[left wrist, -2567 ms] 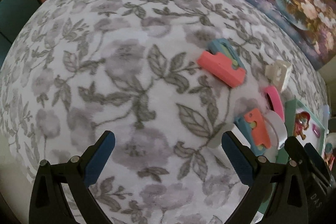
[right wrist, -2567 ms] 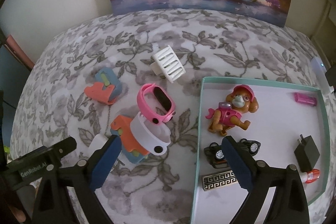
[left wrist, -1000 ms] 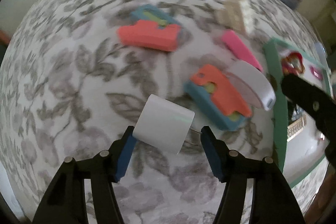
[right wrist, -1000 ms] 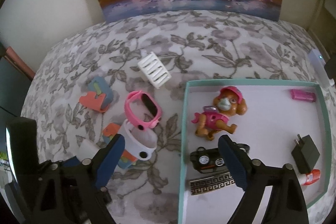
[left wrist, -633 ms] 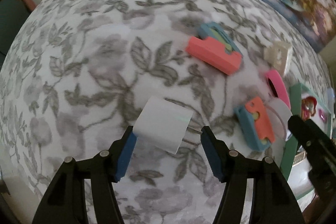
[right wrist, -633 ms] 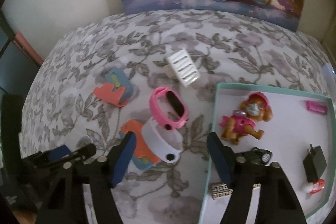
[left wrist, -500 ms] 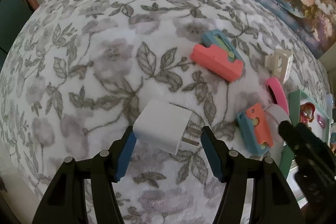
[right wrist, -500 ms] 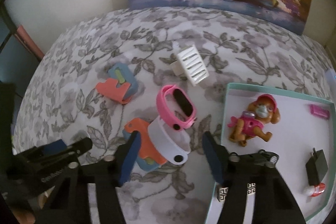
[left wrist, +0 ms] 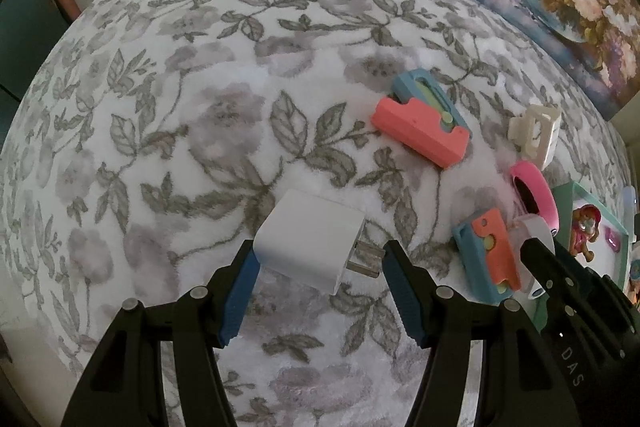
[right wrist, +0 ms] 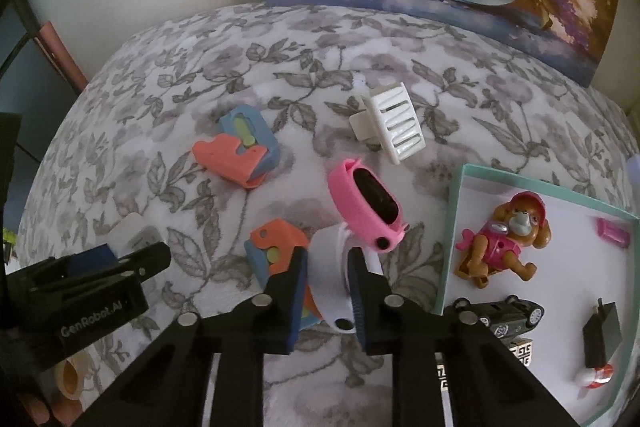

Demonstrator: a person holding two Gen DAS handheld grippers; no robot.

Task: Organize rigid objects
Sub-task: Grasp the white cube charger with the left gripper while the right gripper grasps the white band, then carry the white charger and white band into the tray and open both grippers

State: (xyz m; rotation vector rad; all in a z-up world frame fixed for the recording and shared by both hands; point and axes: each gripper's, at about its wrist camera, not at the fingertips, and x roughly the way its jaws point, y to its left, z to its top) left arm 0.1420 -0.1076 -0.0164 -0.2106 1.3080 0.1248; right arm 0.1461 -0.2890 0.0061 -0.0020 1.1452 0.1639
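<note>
Beneath my claws, a floral grey-and-white blanket [right wrist: 360, 43] bears two coral-and-blue clips [right wrist: 236, 151] [right wrist: 276, 255], a white hair claw [right wrist: 394, 127], a pink watch [right wrist: 364, 211] and a teal-rimmed tray [right wrist: 452, 227].

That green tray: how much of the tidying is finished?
Done: the green tray already holds a toy dog, a toy car and a black charger. In hand: the left gripper holds a white charger; the right gripper pinches a white band. Left: the pink watch, white clip, and two orange-and-blue pieces.
</note>
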